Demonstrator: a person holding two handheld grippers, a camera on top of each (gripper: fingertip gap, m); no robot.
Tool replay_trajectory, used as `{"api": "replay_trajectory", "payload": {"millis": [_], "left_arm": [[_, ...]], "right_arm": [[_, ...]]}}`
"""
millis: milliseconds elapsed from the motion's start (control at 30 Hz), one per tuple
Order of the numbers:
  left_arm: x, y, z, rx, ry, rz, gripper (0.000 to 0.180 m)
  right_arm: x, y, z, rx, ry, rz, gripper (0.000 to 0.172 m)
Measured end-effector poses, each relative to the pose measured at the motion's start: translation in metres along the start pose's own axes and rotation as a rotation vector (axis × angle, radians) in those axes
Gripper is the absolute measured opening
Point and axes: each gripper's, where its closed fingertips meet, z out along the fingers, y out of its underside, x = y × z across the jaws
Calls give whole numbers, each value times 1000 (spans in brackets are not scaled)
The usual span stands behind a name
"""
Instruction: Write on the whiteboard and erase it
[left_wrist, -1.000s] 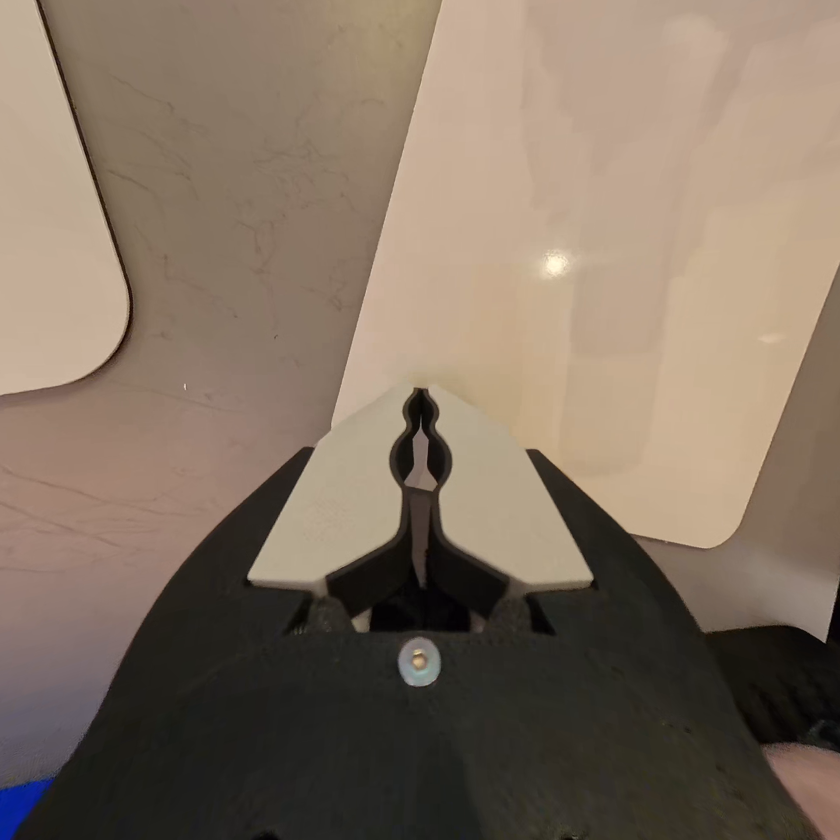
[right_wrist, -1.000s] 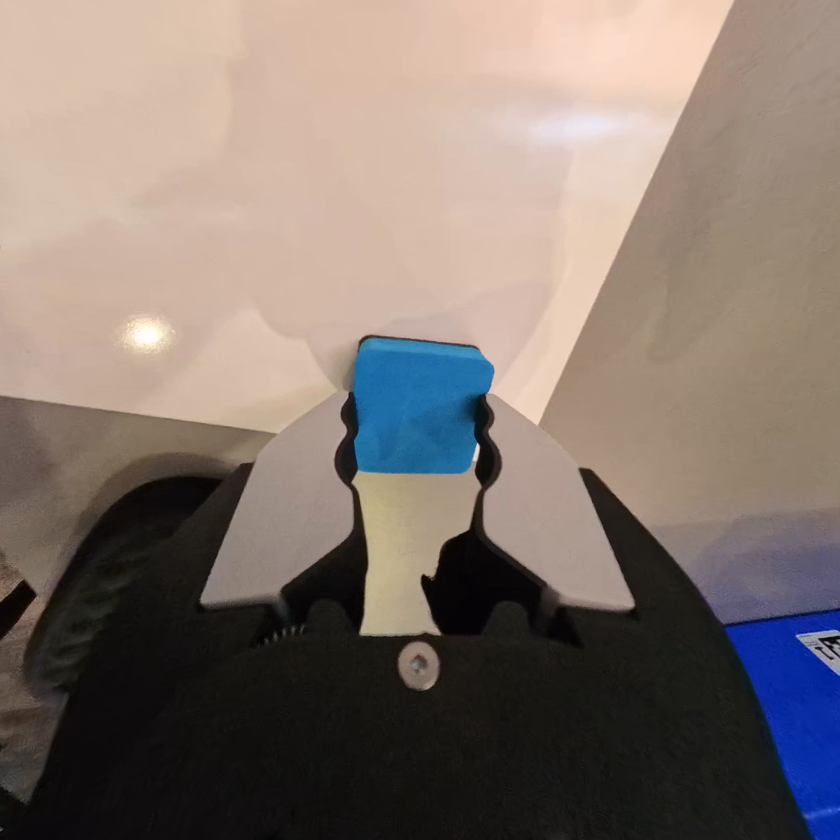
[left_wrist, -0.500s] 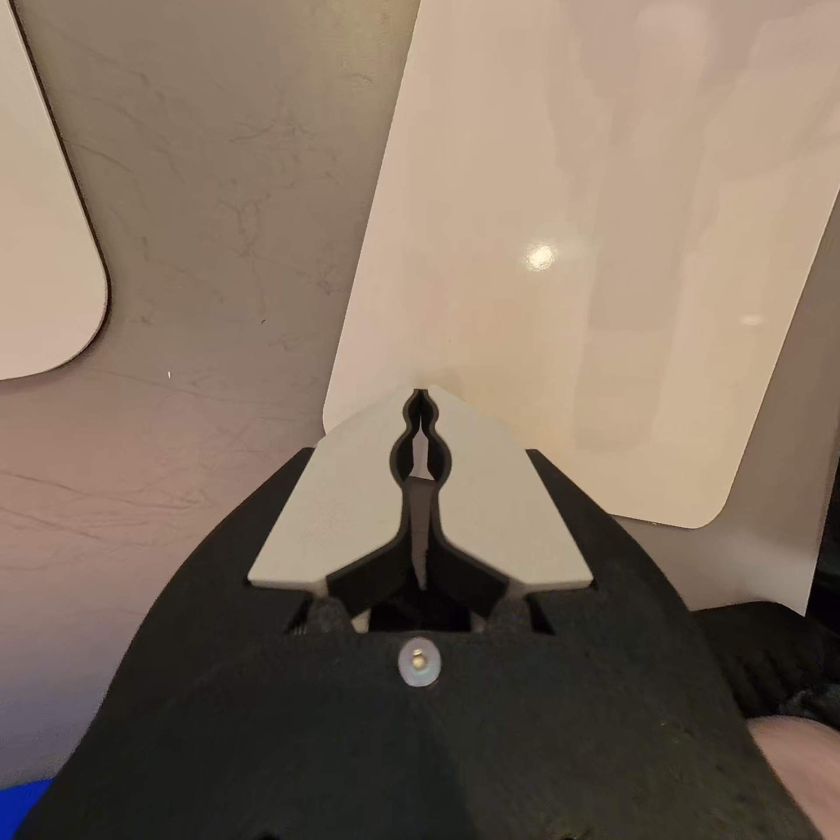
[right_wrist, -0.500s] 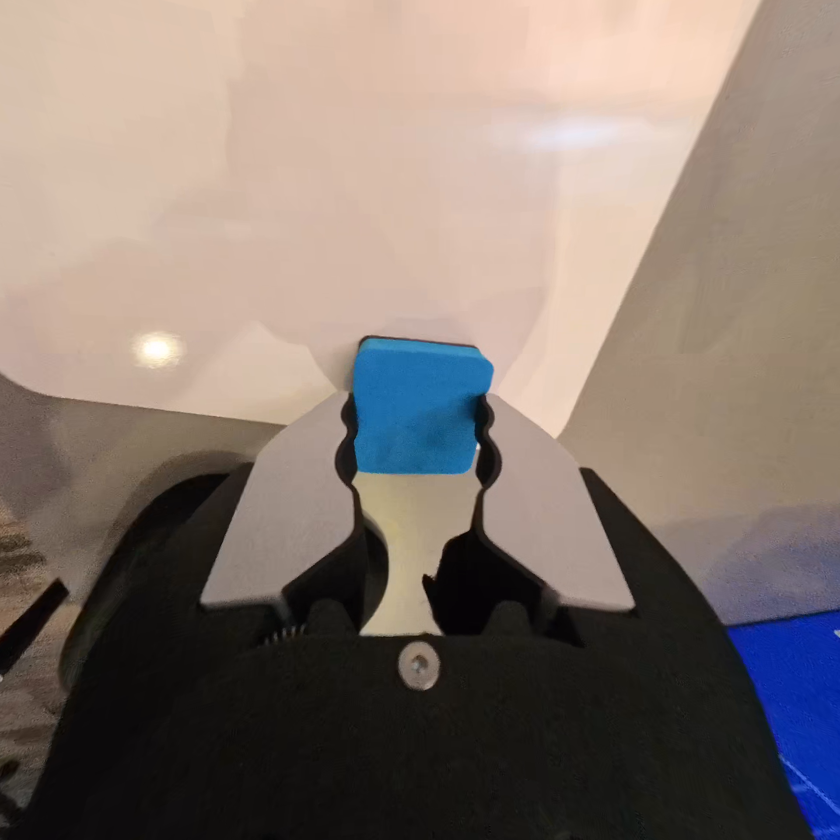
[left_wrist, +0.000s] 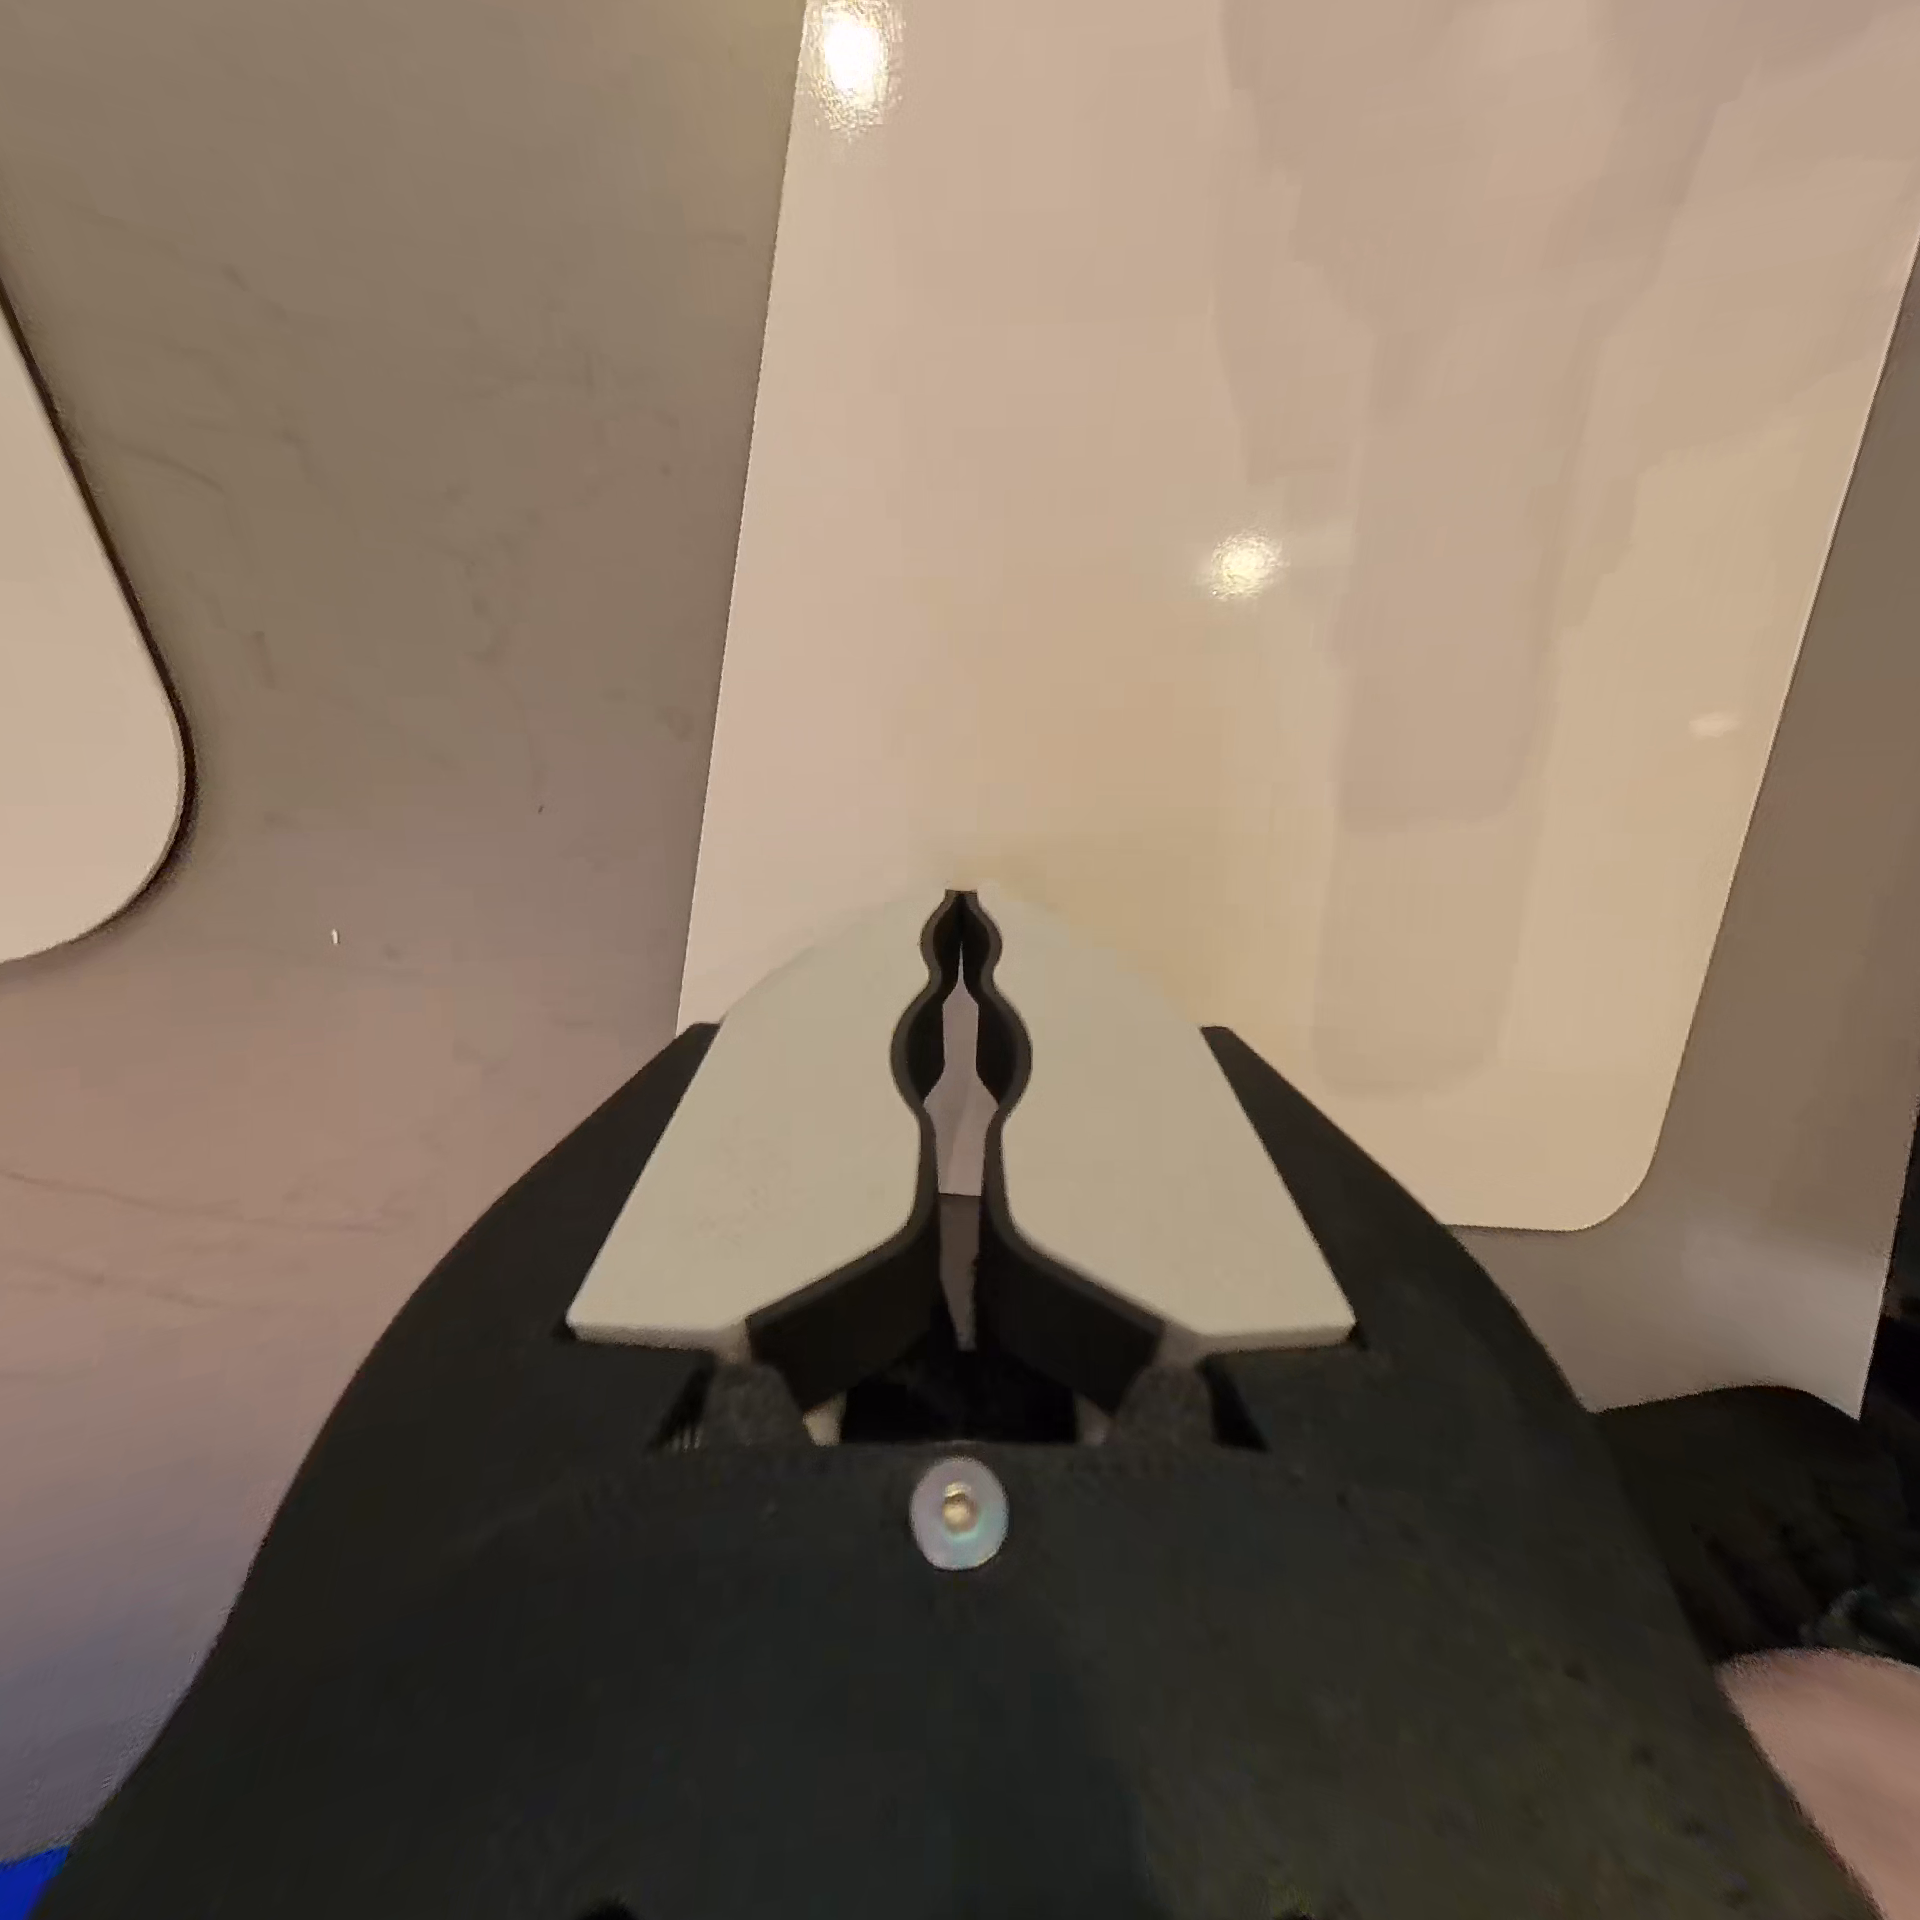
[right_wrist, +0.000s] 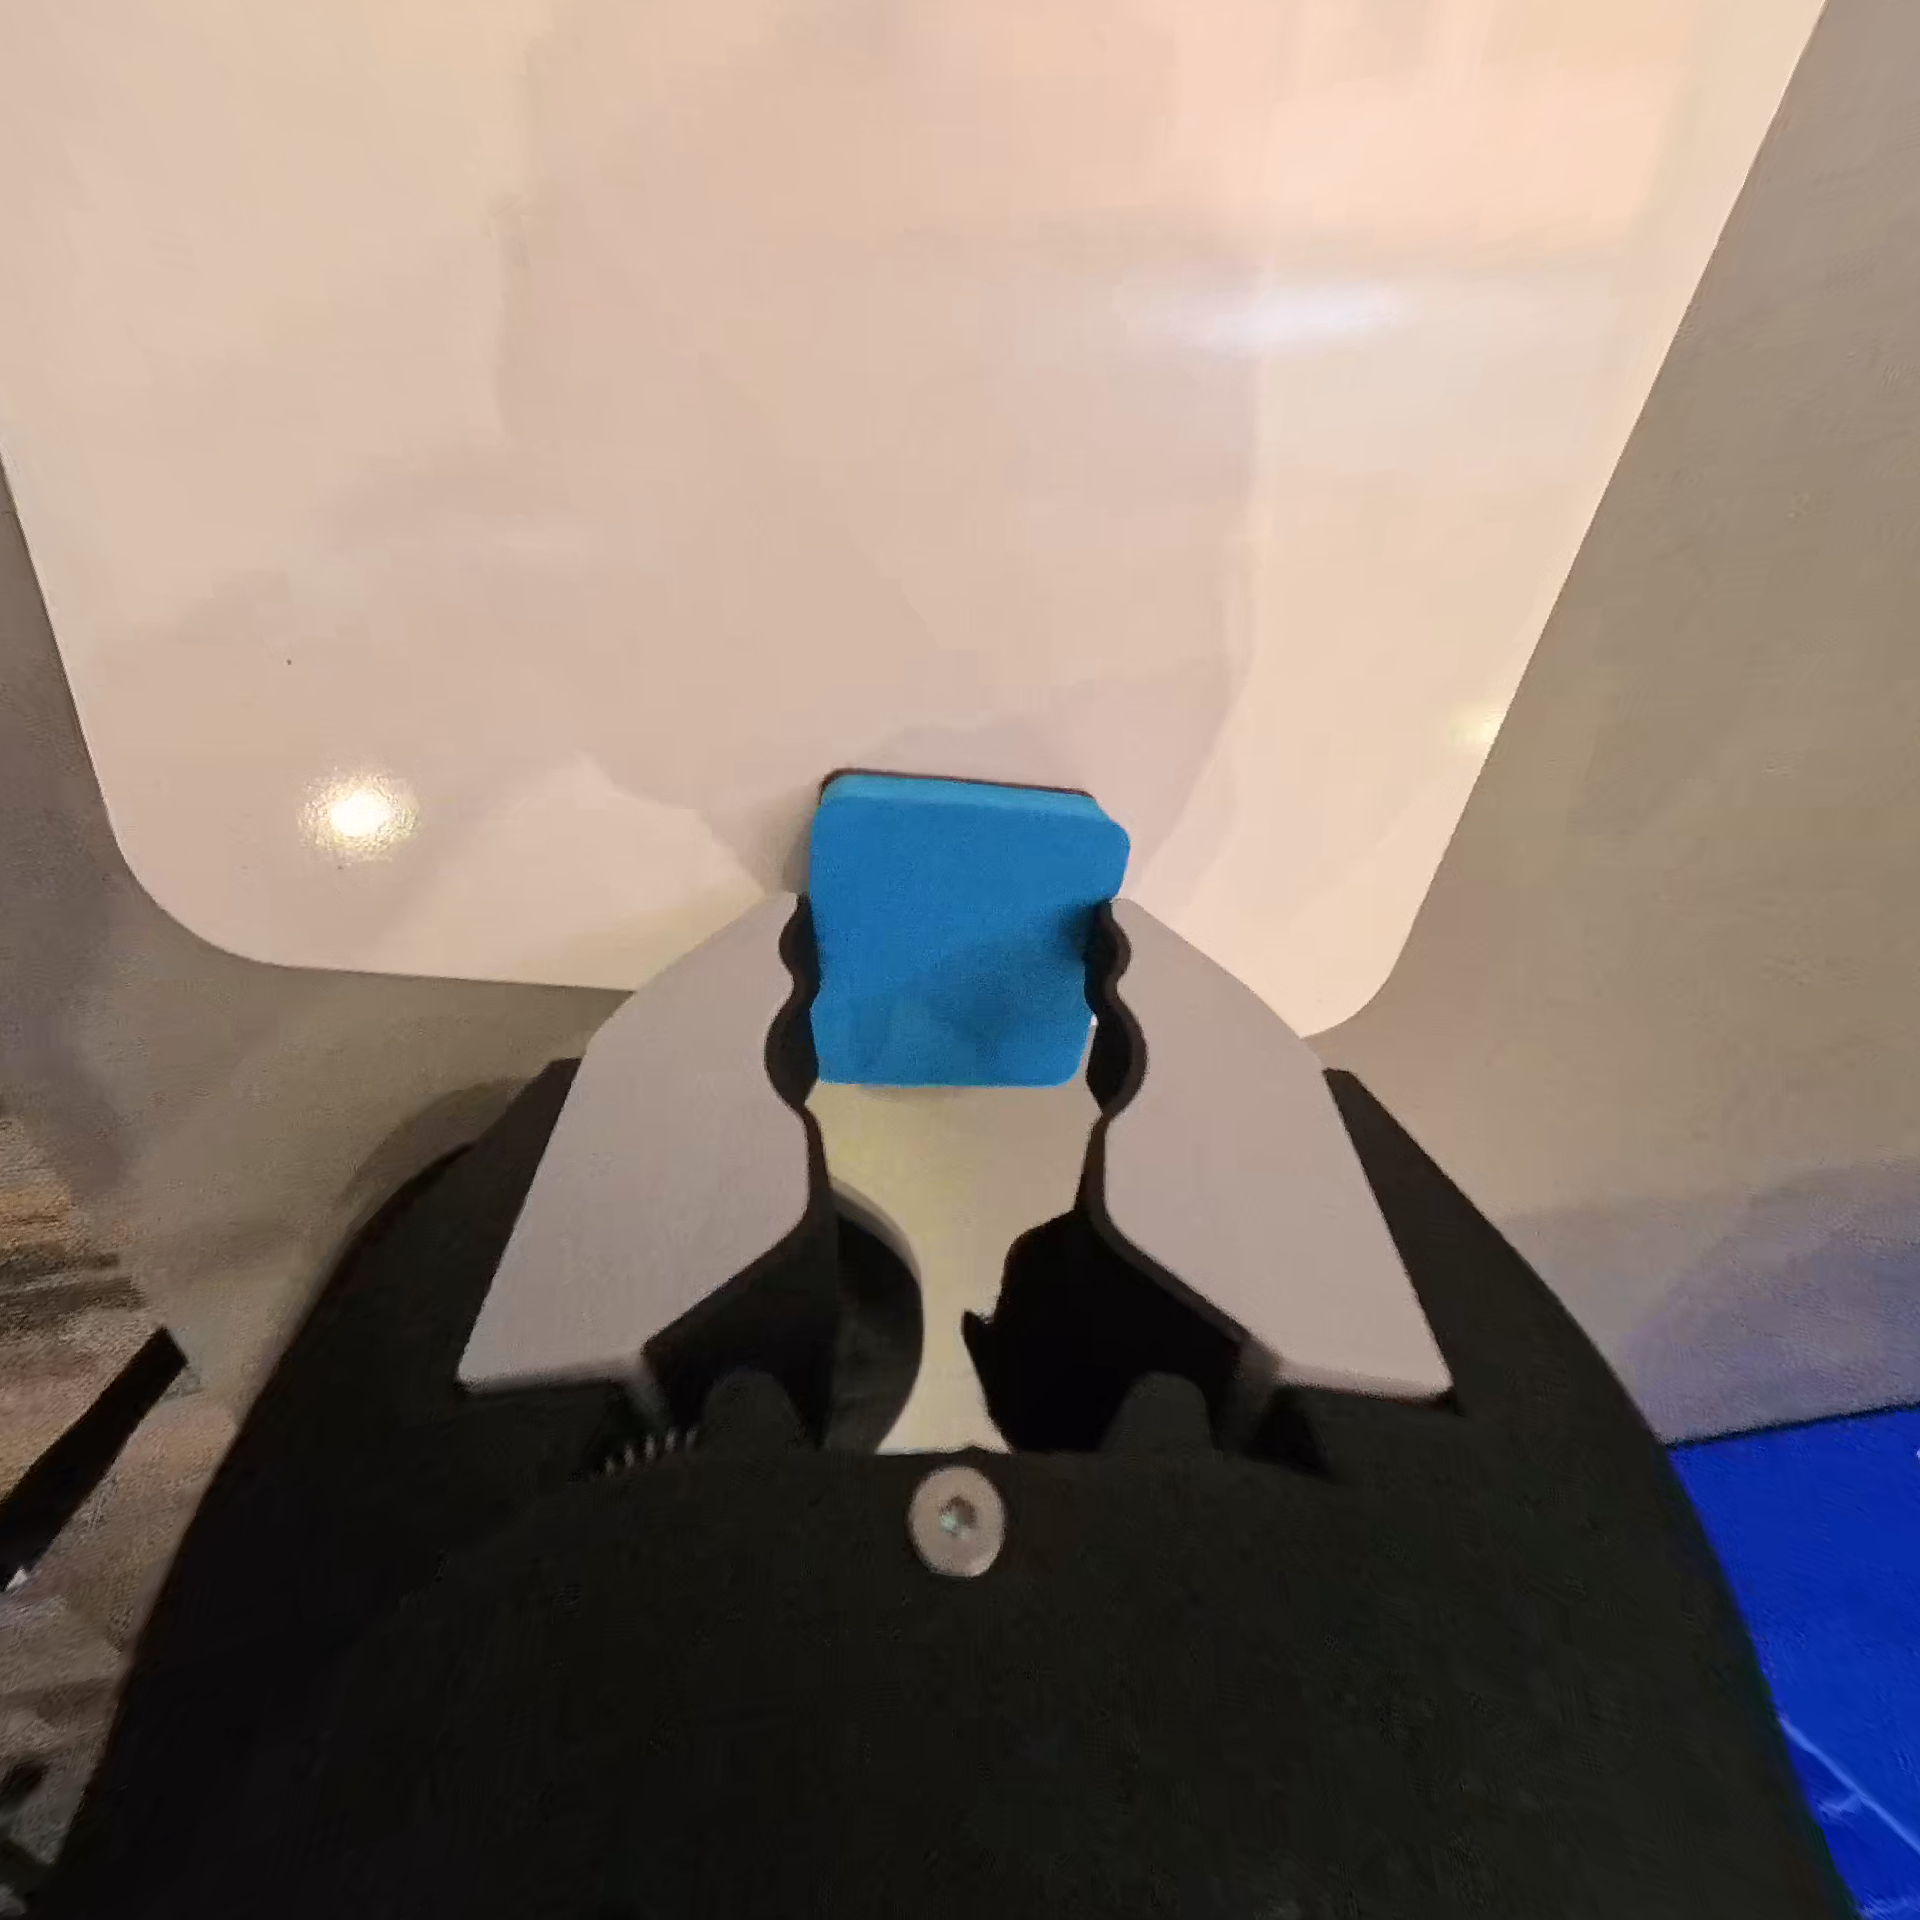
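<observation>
A blue eraser (right_wrist: 961, 935) is clamped between the pads of the right hand-held gripper (right_wrist: 951, 971), its dark felt face at or just above the whiteboard (right_wrist: 727, 416) near the board's lower edge. The board lies flat on a pale marbled counter (left_wrist: 364, 520) and shows no ink in either view, only glare spots and faint dull patches. On that evidence the writing and most of the wiping look finished, with the eraser likely on a last pass or about to be put down; whether the felt actually touches the surface cannot be told. The left hand-held gripper (left_wrist: 961, 904) is clenched on nothing, its tips meeting over the board's near edge, close to the lower left corner, possibly steadying the board. No marker shows in either view. A second white panel (left_wrist: 62, 675) lies well to the left of the board, and something blue (right_wrist: 1818, 1610) sits off the board's lower right corner.
</observation>
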Motion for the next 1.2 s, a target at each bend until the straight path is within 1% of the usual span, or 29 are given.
{"api": "replay_trajectory", "payload": {"millis": [133, 233, 333, 433, 467, 533, 633, 667, 767, 867, 1067, 1133, 1200], "left_arm": [[-1, 4, -2, 3, 8, -29, 0], [2, 4, -1, 14, 41, -46, 0], [5, 4, -1, 17, 65, -49, 0], [5, 3, 0, 17, 57, -32, 0], [2, 3, -1, 20, 42, -23, 0], [4, 1, 0, 32, 65, -30, 0], [3, 1, 0, 33, 66, -37, 0], [3, 1, 0, 26, 61, -29, 0], [7, -6, 4, 43, 88, -28, 0], [6, -5, 4, 21, 58, -11, 0], [0, -1, 0, 23, 35, -3, 0], [-3, -2, 0, 42, 36, -13, 0], [-4, -2, -1, 44, 34, -14, 0]], "right_arm": [[18, -4, 3, -4, -6, -6, 52], [35, -3, 6, -2, -7, -24, 52], [61, -2, 9, -25, -7, -66, 52], [75, -7, 12, -32, -22, -105, 52], [75, -7, 12, -37, -27, -105, 52], [72, -7, 11, -39, -6, -98, 52], [44, -11, 7, -3, -19, -115, 52], [40, -10, 7, 11, -18, -113, 52], [58, -7, 9, 36, -9, -30, 52], [54, -14, 9, 2, 6, -99, 52], [53, -16, 9, 58, 24, -45, 53], [48, -18, 9, 83, 4, -19, 59], [49, -17, 6, 84, 34, -11, 71]]}}
